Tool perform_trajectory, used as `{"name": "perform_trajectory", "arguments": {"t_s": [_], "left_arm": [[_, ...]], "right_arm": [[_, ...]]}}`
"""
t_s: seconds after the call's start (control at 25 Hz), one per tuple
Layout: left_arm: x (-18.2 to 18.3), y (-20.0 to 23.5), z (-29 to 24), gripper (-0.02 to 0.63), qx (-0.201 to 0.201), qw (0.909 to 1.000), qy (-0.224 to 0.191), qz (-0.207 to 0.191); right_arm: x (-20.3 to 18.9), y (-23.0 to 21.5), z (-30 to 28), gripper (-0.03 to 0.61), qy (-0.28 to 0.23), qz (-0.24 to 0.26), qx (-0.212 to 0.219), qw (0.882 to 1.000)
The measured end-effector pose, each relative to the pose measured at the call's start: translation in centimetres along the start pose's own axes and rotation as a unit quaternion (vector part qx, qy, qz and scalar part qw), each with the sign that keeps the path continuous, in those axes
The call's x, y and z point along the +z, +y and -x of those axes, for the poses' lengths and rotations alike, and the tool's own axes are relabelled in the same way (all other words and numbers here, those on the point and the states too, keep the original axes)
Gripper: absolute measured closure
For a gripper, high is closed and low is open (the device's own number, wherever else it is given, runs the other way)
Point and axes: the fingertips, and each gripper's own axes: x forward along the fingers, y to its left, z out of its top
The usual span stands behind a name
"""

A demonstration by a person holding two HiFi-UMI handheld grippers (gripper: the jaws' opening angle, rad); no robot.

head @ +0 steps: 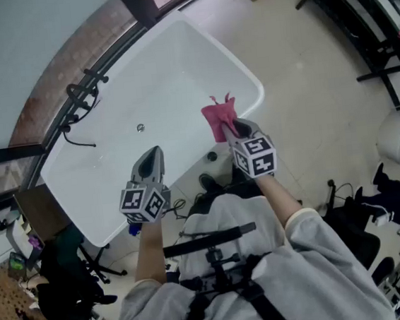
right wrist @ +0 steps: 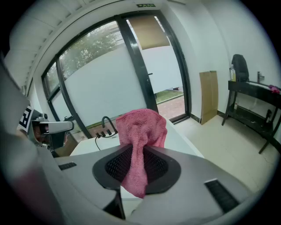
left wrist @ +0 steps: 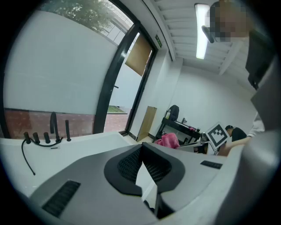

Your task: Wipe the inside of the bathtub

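Observation:
A white freestanding bathtub (head: 174,48) lies ahead of me, with a drain (head: 140,128) in its floor and a black tap set (head: 80,97) on its far rim. My right gripper (head: 233,126) is shut on a pink cloth (head: 219,116), held over the tub's near rim. In the right gripper view the pink cloth (right wrist: 139,136) is pinched between the jaws and bunches up above them. My left gripper (head: 154,153) hovers over the near rim with its jaws shut and nothing in them. In the left gripper view the jaws meet at the tip of the left gripper (left wrist: 141,147).
A black shelf rack (head: 362,11) stands on the tiled floor at the right. A dark chair (head: 63,276) and clutter sit at the lower left. A glass door (right wrist: 153,66) and a cardboard panel (right wrist: 208,96) stand beyond the tub. The tap set (left wrist: 48,134) shows in the left gripper view.

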Motion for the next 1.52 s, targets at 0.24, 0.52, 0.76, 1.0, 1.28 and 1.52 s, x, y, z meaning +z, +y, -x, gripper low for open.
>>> {"name": "perform_trajectory", "arguments": {"t_s": [0.24,0.52,0.76,1.0,1.28,1.52], "left_arm": [[0.7,-3.7,-8.8,0.609,-0.007,0.9997,-0.01,-0.023],[1.2,-6.3,-17.6,0.609,-0.024,0.9983,0.025,-0.047],[-0.1,-4.2,-23.0,0.609,-0.037,0.9935,0.059,-0.09],[-3.7,0.5,-27.8,0.609,-0.08,0.989,0.059,-0.109],[-9.3,5.1,-31.4,0.609,-0.104,0.9882,0.062,-0.094],[-13.2,6.7,-35.1,0.609,-0.106,0.9866,0.075,-0.099]], "right_arm": [[1.3,-8.4,-3.0,0.5,0.011,-0.029,-0.018,0.999],[1.5,-15.4,-7.0,0.5,0.023,-0.082,-0.037,0.996],[-0.8,-17.5,-12.3,0.5,0.029,-0.14,-0.07,0.987],[-6.1,-18.5,-18.8,0.5,0.04,-0.242,-0.134,0.96],[-10.0,-23.6,-23.9,0.5,0.011,-0.309,-0.229,0.923],[-11.9,-27.6,-27.0,0.5,0.024,-0.314,-0.263,0.912]]}}
